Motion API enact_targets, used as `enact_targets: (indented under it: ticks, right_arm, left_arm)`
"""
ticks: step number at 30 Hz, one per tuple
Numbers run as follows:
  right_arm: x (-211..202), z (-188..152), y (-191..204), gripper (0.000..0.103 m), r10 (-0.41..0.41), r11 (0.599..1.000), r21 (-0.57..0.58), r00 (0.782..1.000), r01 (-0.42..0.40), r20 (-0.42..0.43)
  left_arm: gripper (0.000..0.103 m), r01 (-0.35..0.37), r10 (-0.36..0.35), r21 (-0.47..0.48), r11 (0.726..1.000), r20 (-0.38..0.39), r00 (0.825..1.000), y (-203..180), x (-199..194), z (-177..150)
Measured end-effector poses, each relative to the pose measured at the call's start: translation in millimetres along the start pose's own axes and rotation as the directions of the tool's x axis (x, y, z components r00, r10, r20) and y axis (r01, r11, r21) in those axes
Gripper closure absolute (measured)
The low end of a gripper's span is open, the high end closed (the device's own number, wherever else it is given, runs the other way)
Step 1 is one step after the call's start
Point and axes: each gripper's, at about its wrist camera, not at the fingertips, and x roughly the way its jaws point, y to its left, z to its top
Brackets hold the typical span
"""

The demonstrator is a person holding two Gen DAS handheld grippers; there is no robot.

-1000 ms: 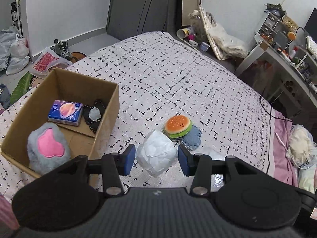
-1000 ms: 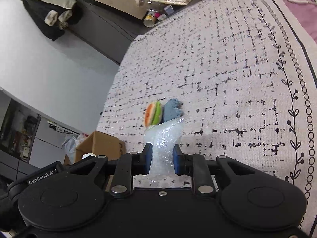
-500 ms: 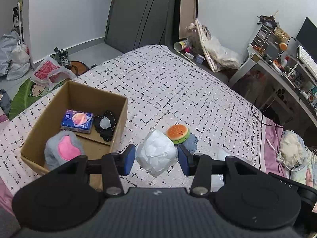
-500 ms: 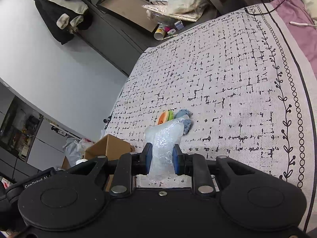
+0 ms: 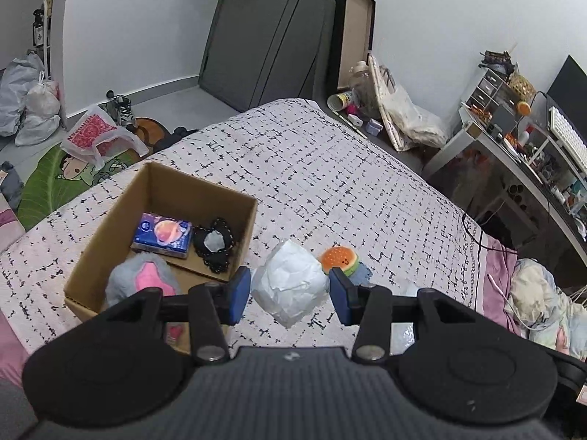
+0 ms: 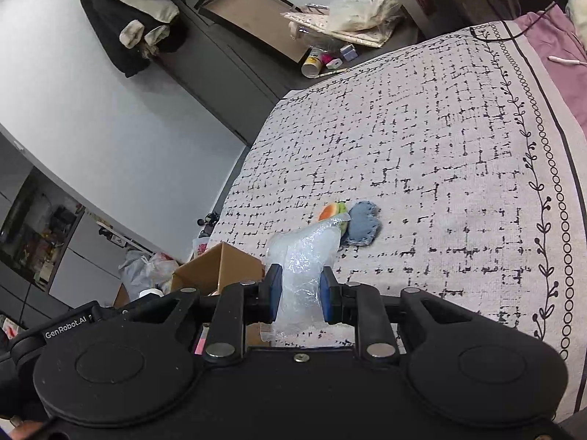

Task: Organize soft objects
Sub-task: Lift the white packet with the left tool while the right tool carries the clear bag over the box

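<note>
Bedspread [image 5: 330,168], pale w/ black dash pattern, is seen covering the bed; a vine-and-ring border [image 6: 543,168] is printed along its right edge, w/ pink sheet [image 6: 550,36] beyond. A cardboard box [image 5: 110,231] is set at the left edge of the bed. Inside it are held a blue tissue pack [image 5: 162,234], a black lace item [image 5: 214,244] & a grey-pink plush [image 5: 143,282].

A white crumpled wad [image 5: 290,286] is held in the left gripper [image 5: 290,295], its blue pads [image 5: 237,295] kept wide & pressed on either side, just right of the box's near corner. A clear plastic bag [image 6: 301,264] is clamped by the right gripper [image 6: 300,295], pads close together w/ the bag squeezed between. Both are held above the bed.

A burger toy [image 5: 339,260] is left on the bedspread approx. mid-bed, w/ a blue denim heart [image 6: 361,223] touching it.

Room: white walls, a dark grey wardrobe [image 5: 264,36], bags [image 5: 33,102] & a green cartoon mat [image 5: 55,179] on the floor at left. A cluttered desk [image 5: 513,139] w/ keyboard [image 5: 568,135] is placed at right. Clothes [image 6: 128,11] are hung on the wall in the right wrist view.
</note>
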Motion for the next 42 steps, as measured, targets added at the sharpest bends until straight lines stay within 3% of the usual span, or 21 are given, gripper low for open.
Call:
enact_targets:
  ticks: [15, 29, 42]
  right_arm:
    - [19, -11, 40, 0.081, 0.022, 0.999, -0.034, 0.999, -0.022, -0.025]
    - [54, -23, 100, 0.081, 0.056, 0.991, -0.12, 0.995, -0.066, -0.084]
    - [98, -31, 135, 0.081, 0.022, 0.984, -0.171, 0.992, -0.043, -0.122]
  left_arm:
    - [0.058, -0.004, 0.005, -0.07, 0.998, 0.014, 1.0, 48, -3, 17]
    - [0.058, -0.009, 0.012, -0.151, 0.988, 0.02, 1.0, 97, 3, 35]
    - [0.058, -0.014, 0.014, -0.172, 0.985, -0.006, 1.0, 125, 13, 45]
